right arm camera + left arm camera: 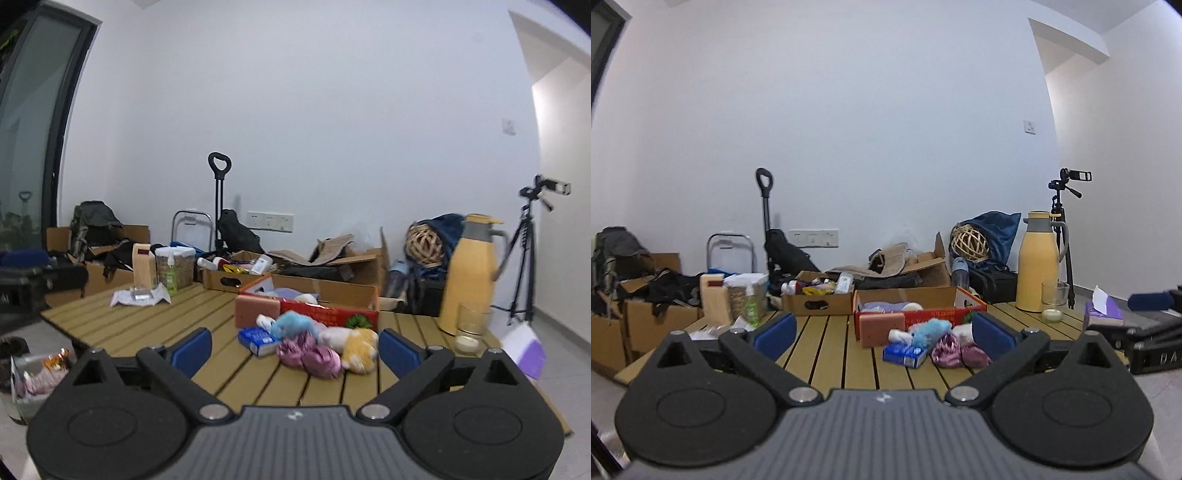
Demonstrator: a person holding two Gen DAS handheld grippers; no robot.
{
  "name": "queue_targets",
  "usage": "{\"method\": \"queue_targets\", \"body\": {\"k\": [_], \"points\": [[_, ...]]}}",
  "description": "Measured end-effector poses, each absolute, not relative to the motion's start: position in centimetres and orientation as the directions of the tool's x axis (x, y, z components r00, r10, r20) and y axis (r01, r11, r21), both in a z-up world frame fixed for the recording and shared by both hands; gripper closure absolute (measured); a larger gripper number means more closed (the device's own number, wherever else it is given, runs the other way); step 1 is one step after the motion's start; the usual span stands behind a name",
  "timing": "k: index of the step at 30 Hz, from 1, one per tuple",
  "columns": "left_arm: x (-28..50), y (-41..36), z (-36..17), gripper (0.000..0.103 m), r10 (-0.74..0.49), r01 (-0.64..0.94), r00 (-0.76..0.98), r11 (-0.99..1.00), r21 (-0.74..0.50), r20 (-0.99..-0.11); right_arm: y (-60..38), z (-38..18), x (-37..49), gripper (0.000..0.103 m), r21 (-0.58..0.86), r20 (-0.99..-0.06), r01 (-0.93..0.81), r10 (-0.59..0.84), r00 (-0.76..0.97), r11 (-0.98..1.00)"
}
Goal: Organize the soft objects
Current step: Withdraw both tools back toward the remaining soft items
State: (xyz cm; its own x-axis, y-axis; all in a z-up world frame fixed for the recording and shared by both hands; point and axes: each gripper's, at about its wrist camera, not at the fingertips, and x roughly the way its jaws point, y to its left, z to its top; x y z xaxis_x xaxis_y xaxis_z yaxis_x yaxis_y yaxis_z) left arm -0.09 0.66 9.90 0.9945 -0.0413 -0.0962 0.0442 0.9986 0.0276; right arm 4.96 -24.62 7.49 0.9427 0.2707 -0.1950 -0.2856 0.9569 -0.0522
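On the slatted wooden table point(831, 354) point(155, 325) lies a heap of soft things: a blue fluffy toy point(932, 330) point(291, 323), pink shiny fabric point(947, 350) point(310, 356), a yellow and white plush point(356, 347), a blue tissue pack point(903, 354) point(258, 340) and an orange sponge point(881, 328) point(256, 310). Behind them stands a red cardboard box point(945, 315) point(332, 314) with pale soft items inside. My left gripper point(884, 334) is open, short of the heap, with nothing between its blue pads. My right gripper point(295, 349) is also open and empty, facing the heap.
A yellow thermos point(1039, 262) point(469, 273) and a glass with a candle point(1052, 301) point(471, 328) stand at the table's right. A purple tissue box point(1102, 312) point(526, 350), a brown carton point(820, 301) point(229, 280), jars and bottles point(173, 266), floor clutter and a tripod point(524, 254) surround it.
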Motion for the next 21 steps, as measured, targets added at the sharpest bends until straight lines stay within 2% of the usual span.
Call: {"method": "queue_targets", "body": {"k": [4,8,11,21], "points": [[-3.9,0.4,8.3,0.000,-0.037,0.040,0.993,0.999,0.025,-0.115,-24.6,5.6,0.2,0.005,-0.036,-0.199,-0.274,0.262,0.944,0.961],[-5.9,-0.1,7.3,0.000,-0.021,0.036,0.985,0.996,0.086,-0.172,-24.7,4.0,-2.4,0.005,-0.002,-0.259,-0.291,0.280,0.924,0.957],[-6.4,0.0,6.9,0.000,-0.026,0.043,0.977,0.996,0.078,-0.214,-24.8,3.4,-3.1,0.005,0.018,-0.298,-0.292,0.284,0.911,0.956],[-3.8,-0.1,6.4,0.000,-0.044,0.060,0.971,0.996,0.060,-0.237,-25.2,3.5,-1.4,0.005,0.029,-0.291,-0.283,0.279,0.915,0.959]]}}
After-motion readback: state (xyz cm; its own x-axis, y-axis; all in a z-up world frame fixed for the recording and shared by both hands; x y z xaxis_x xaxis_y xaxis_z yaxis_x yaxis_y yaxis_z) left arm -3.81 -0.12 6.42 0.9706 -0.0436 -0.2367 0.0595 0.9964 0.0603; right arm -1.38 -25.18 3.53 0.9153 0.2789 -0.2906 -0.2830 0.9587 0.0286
